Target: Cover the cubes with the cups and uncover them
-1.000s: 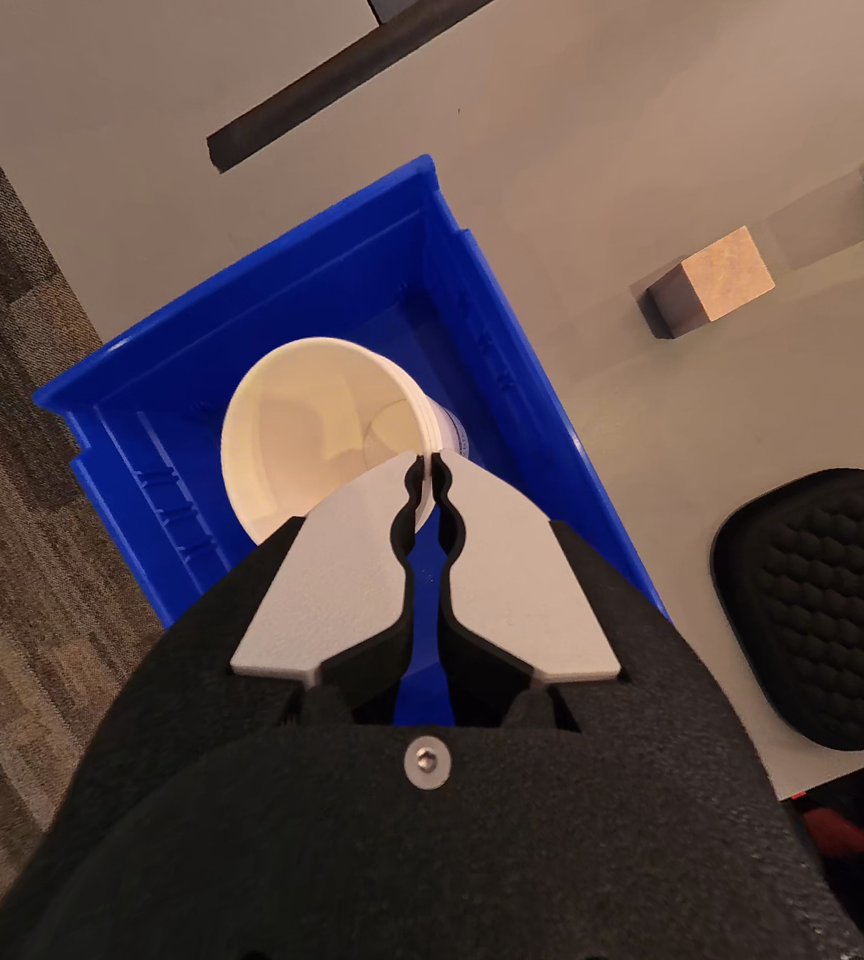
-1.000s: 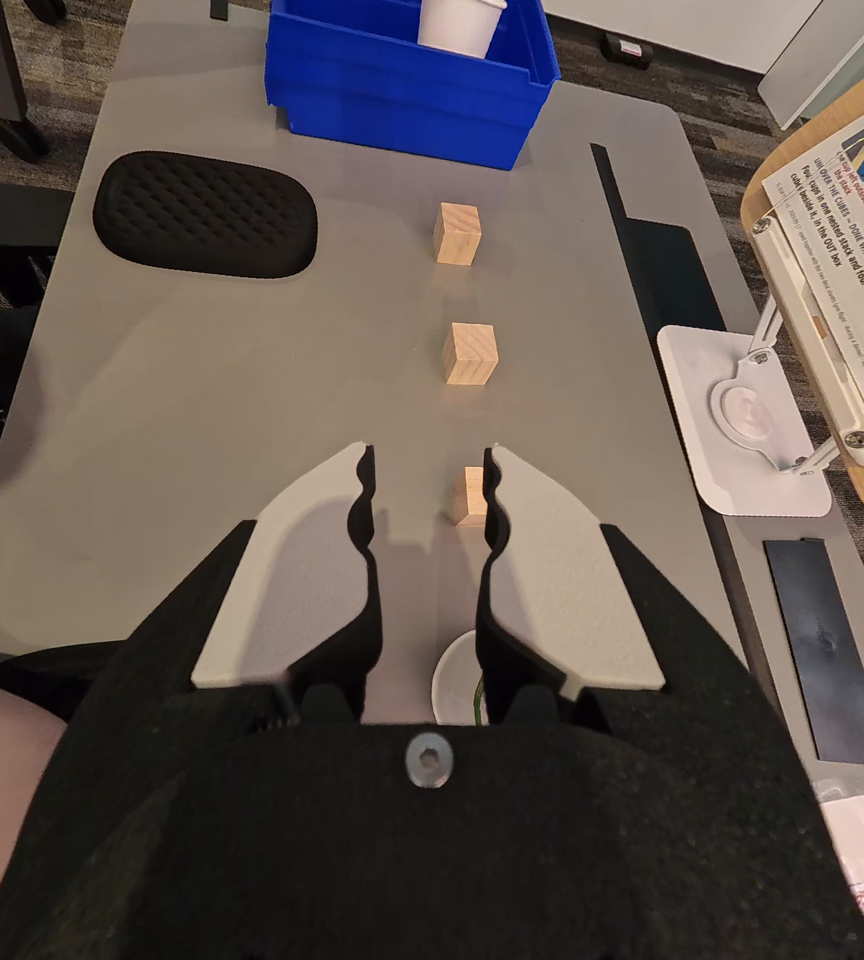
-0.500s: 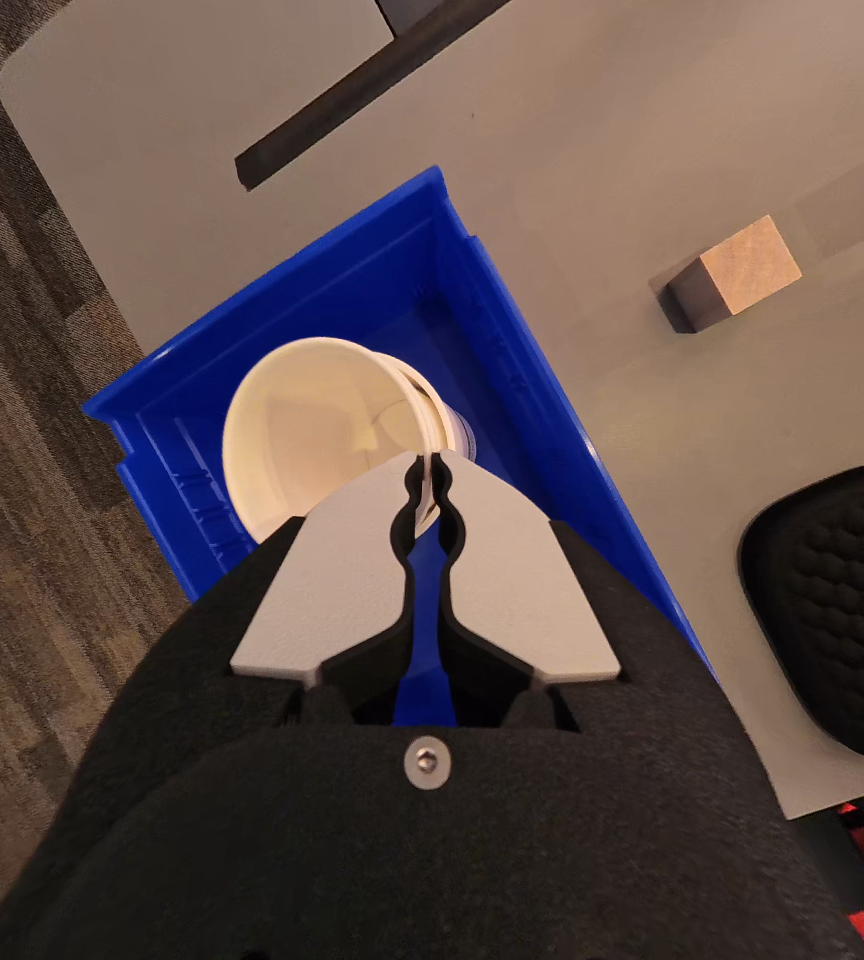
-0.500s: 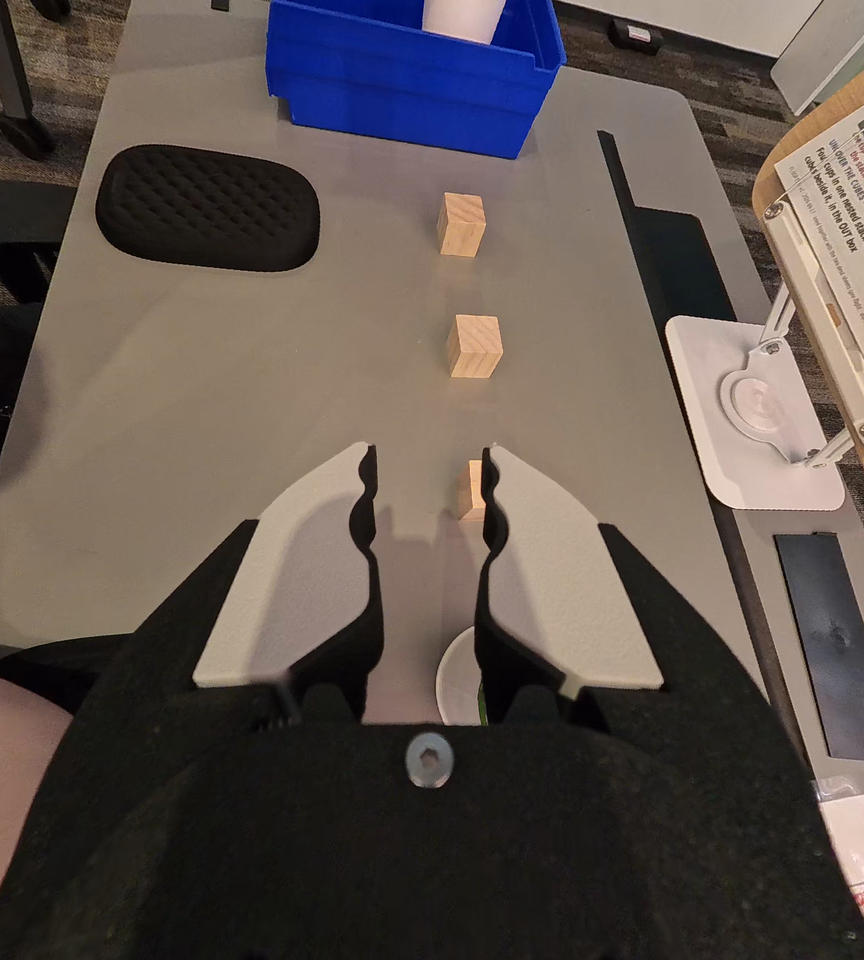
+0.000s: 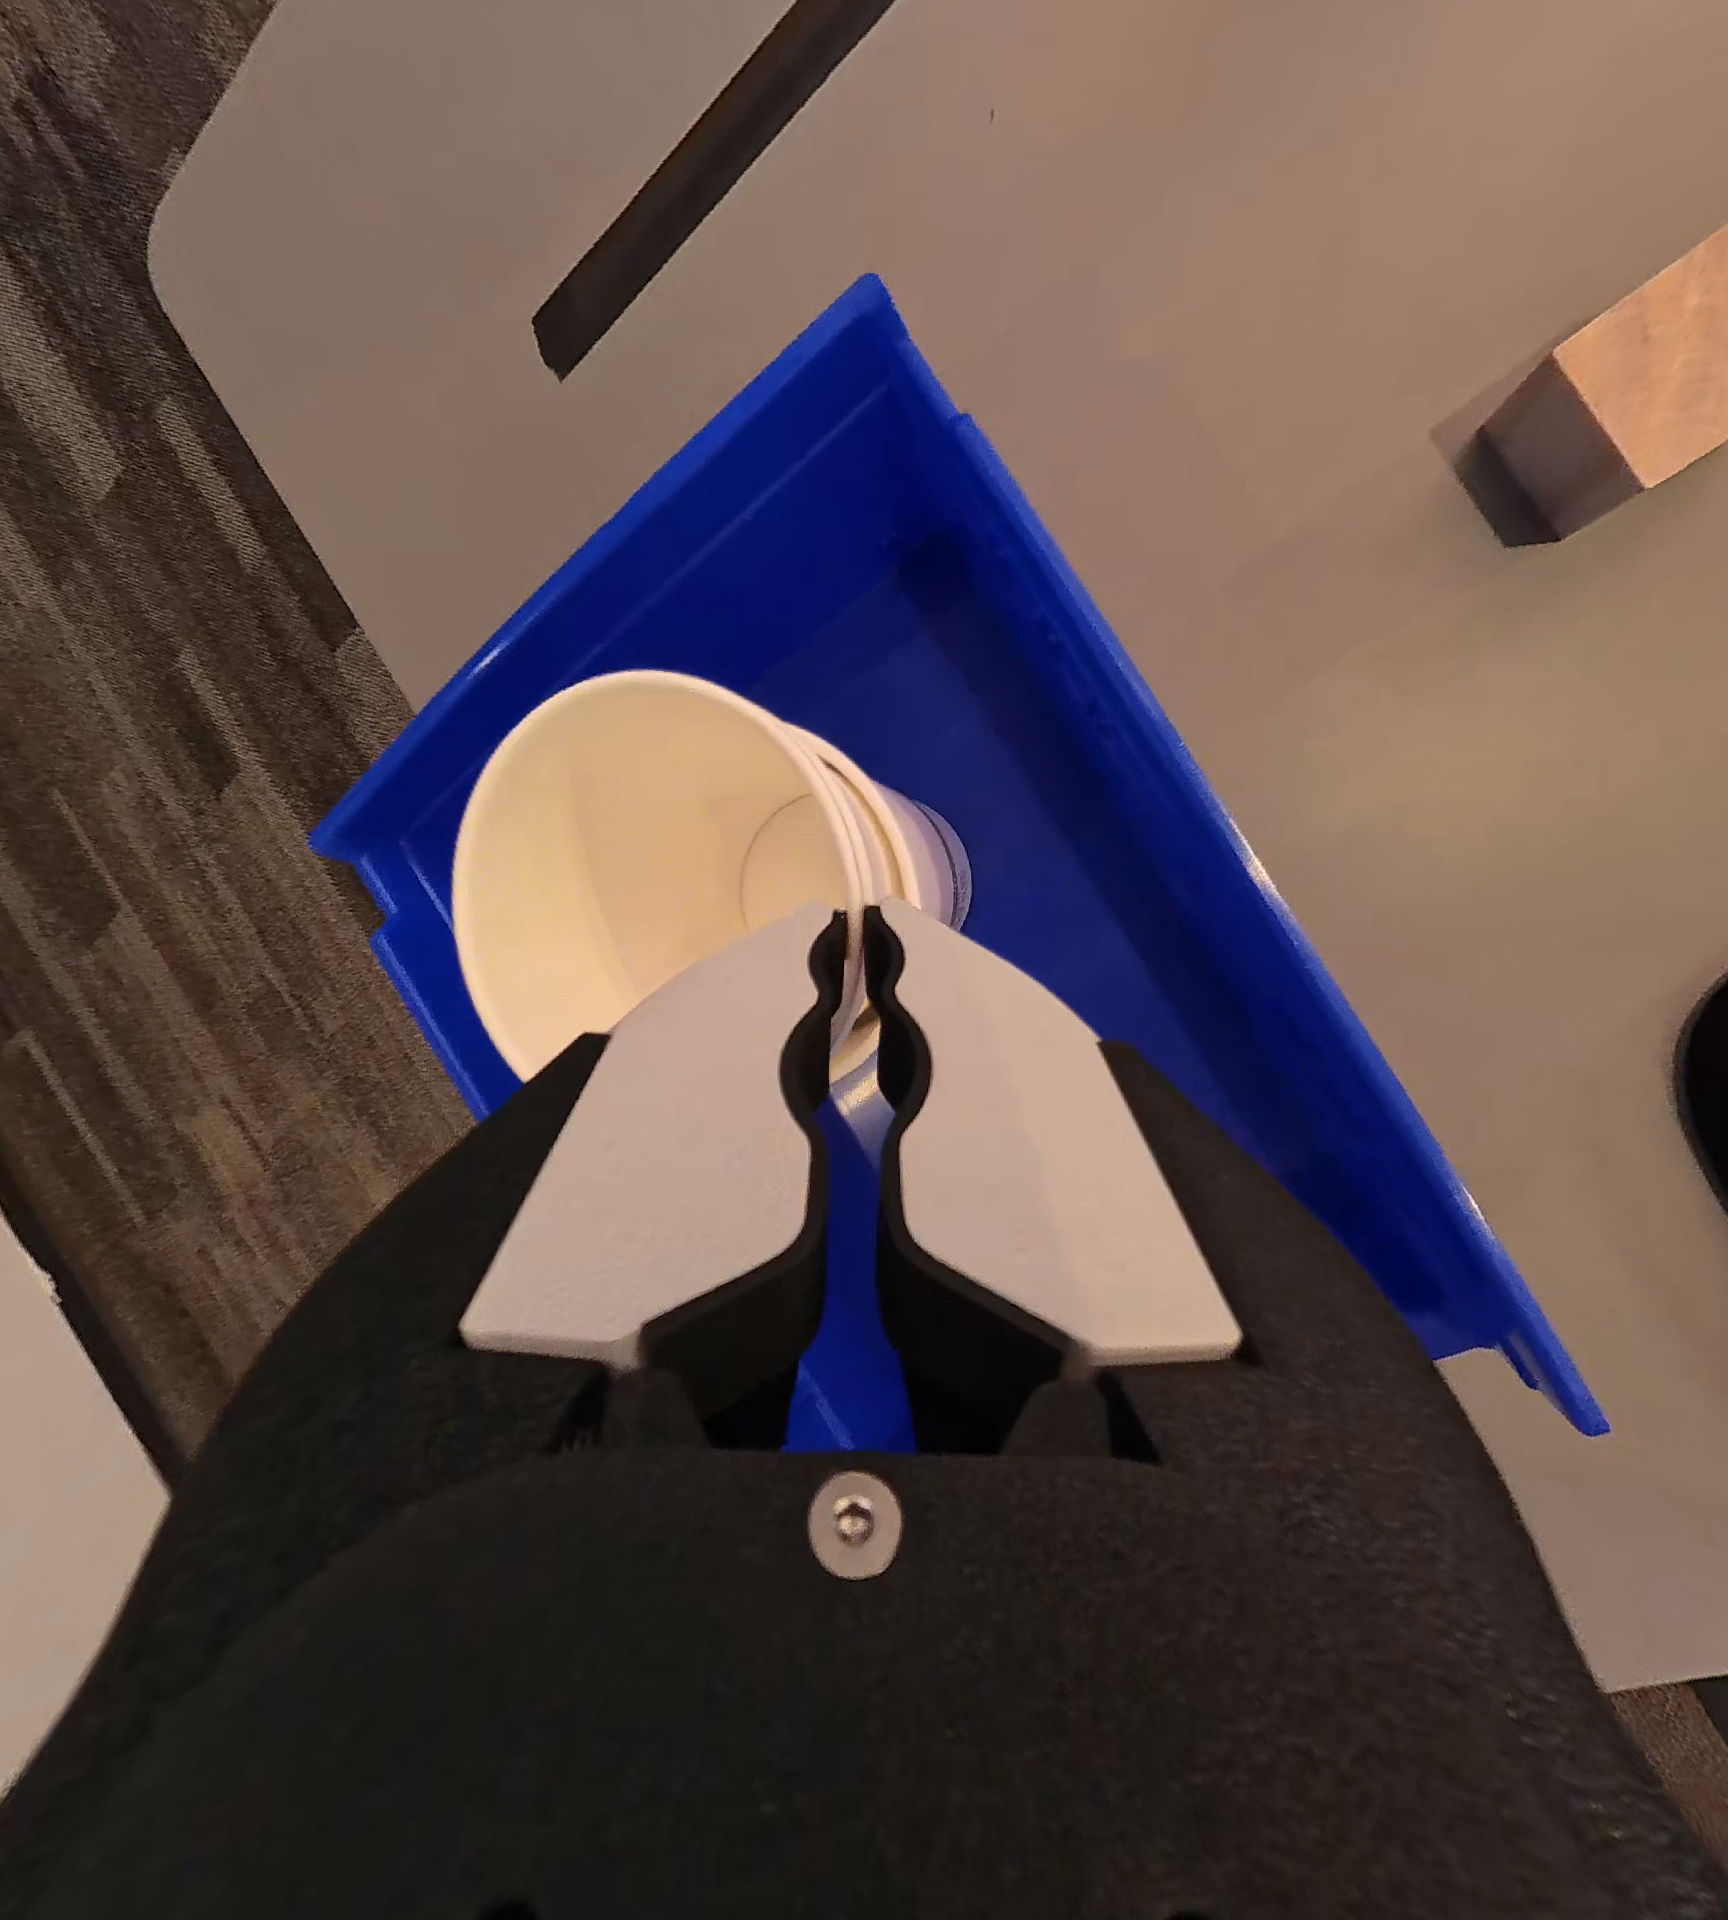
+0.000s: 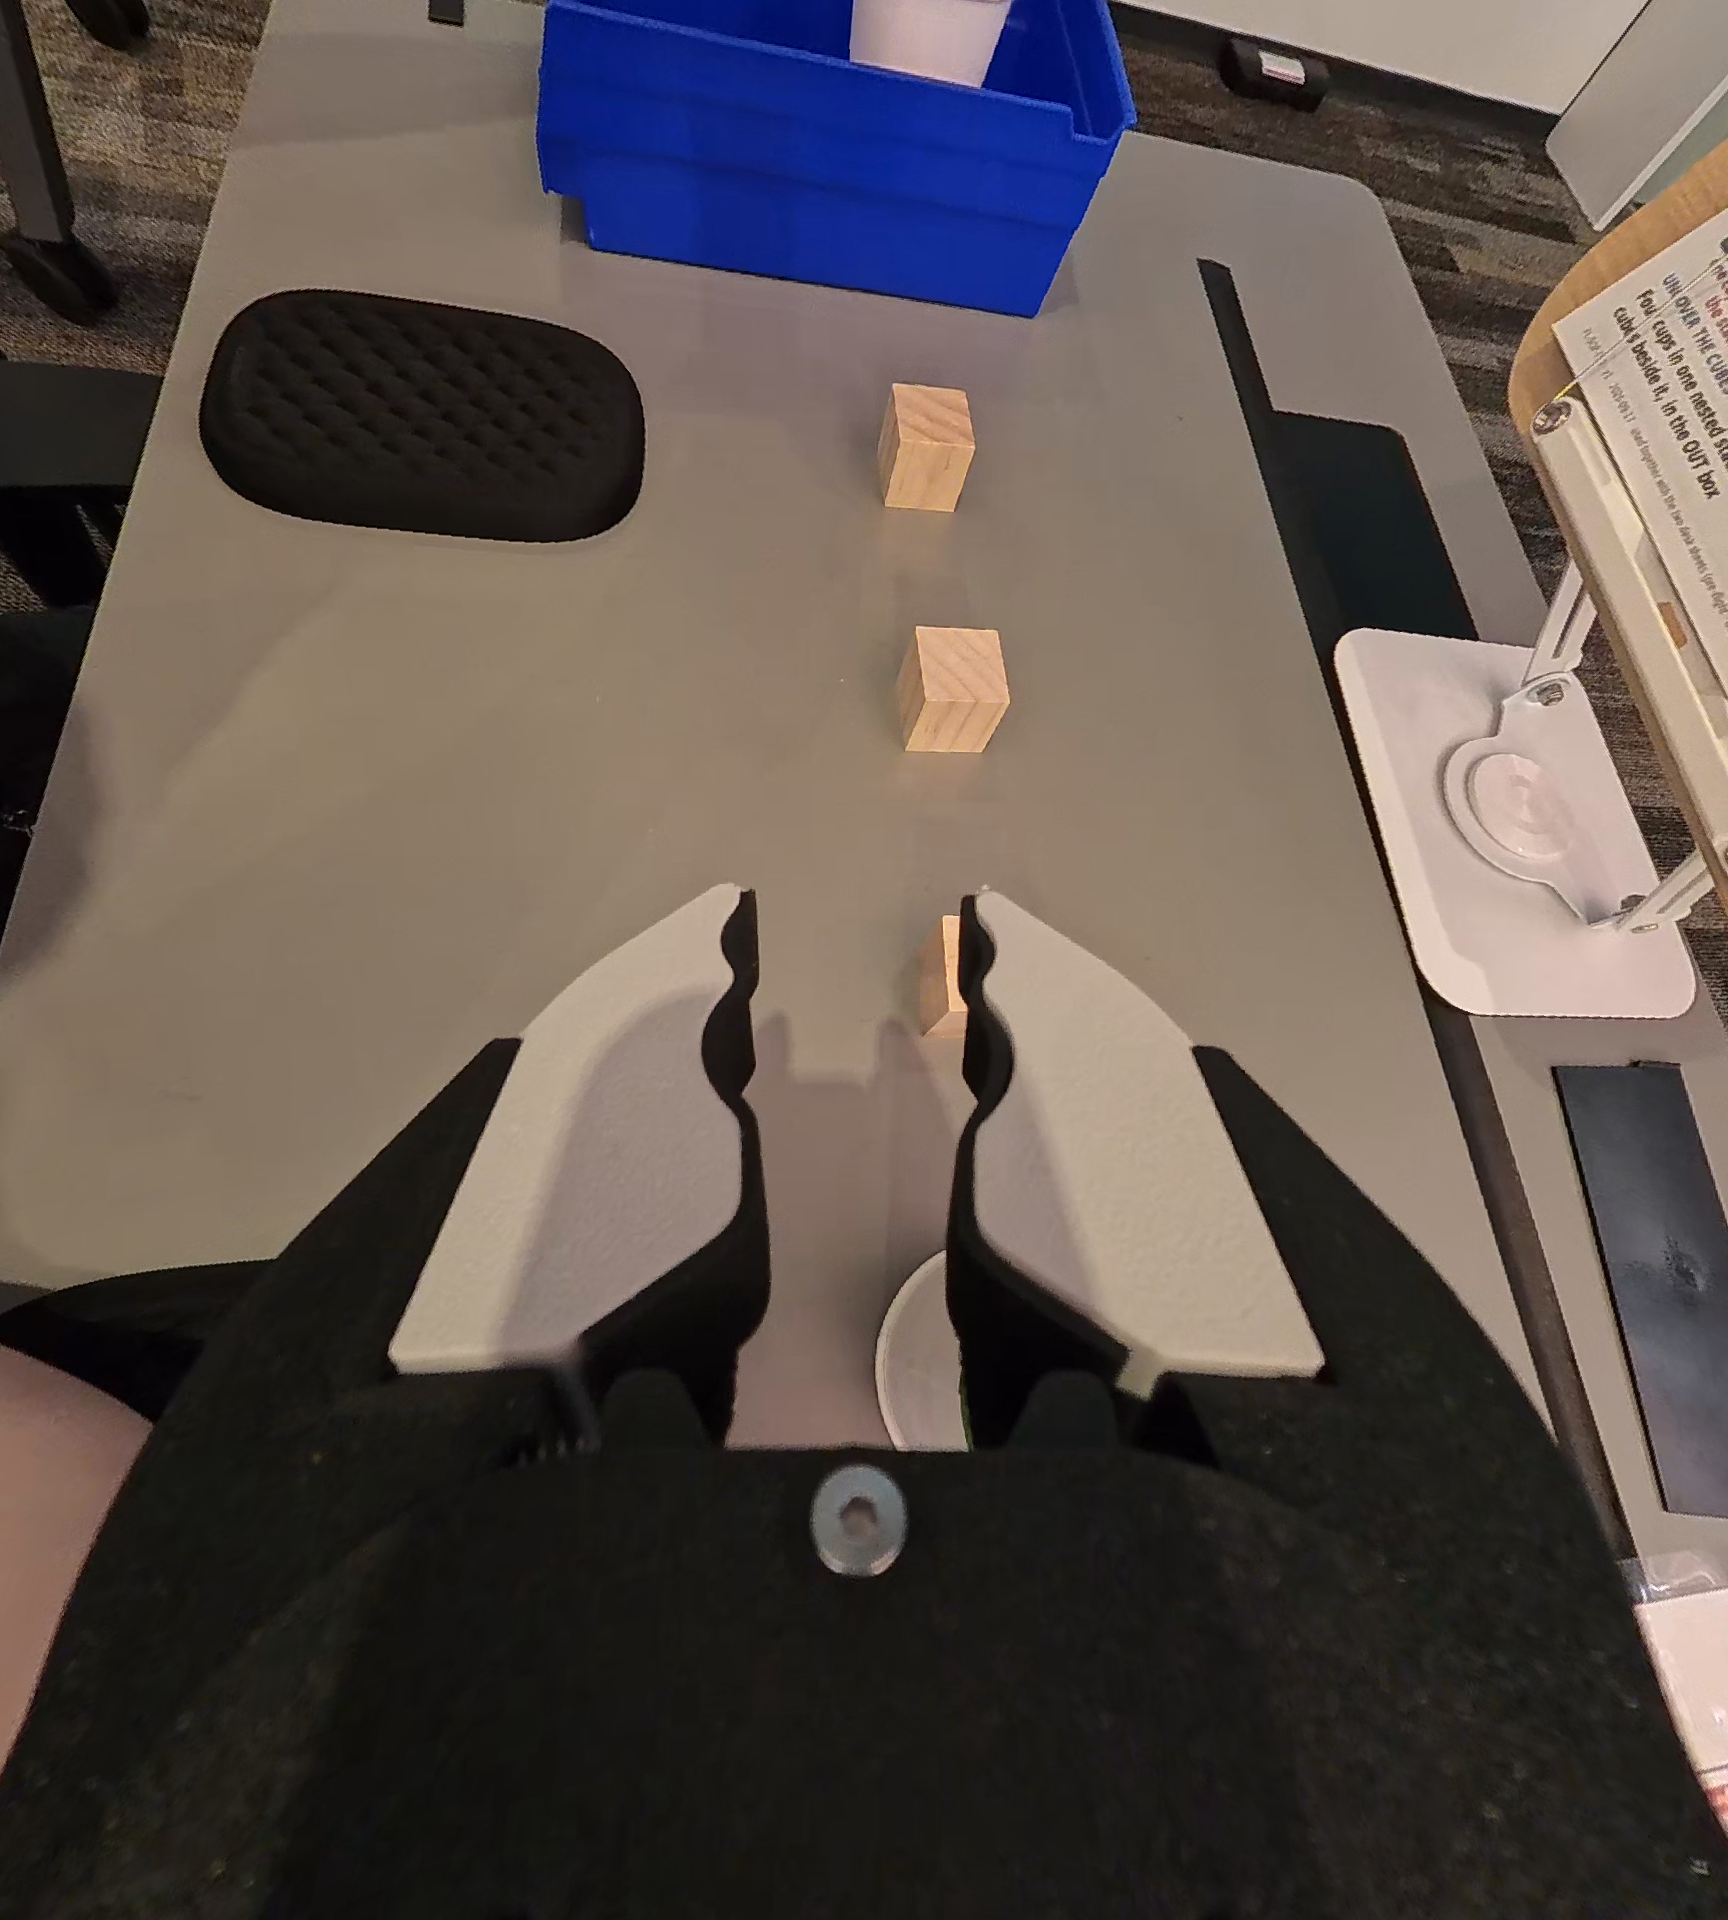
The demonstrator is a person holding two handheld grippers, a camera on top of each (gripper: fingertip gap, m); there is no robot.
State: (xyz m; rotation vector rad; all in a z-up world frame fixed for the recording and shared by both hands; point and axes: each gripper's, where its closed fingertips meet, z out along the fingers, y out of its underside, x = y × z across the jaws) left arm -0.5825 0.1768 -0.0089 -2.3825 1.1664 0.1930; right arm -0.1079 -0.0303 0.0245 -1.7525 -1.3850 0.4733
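Observation:
My left gripper [image 5: 857, 914] is shut on the rim of a nested stack of white paper cups [image 5: 631, 862], held over the blue bin [image 5: 1099, 883]. The stack also shows in the right wrist view [image 6: 927, 36], standing up out of the bin [image 6: 818, 177]. Three wooden cubes lie in a row on the grey table: far [image 6: 927, 445], middle [image 6: 951, 688] and near [image 6: 941, 977], the near one partly hidden by my right finger. My right gripper [image 6: 858, 904] is open and empty above the table. A white cup [image 6: 917, 1351] stands below it, mostly hidden.
A black padded rest [image 6: 421, 416] lies at the table's left. A white stand base [image 6: 1504, 821] and a document holder [image 6: 1691, 499] sit off the right edge. A dark slot [image 6: 1244, 343] runs along the right side. One cube [image 5: 1670, 364] lies beside the bin.
My left gripper has risen with the cup stack, so the bin looks smaller and farther below. My right gripper has drifted slightly forward and stays open.

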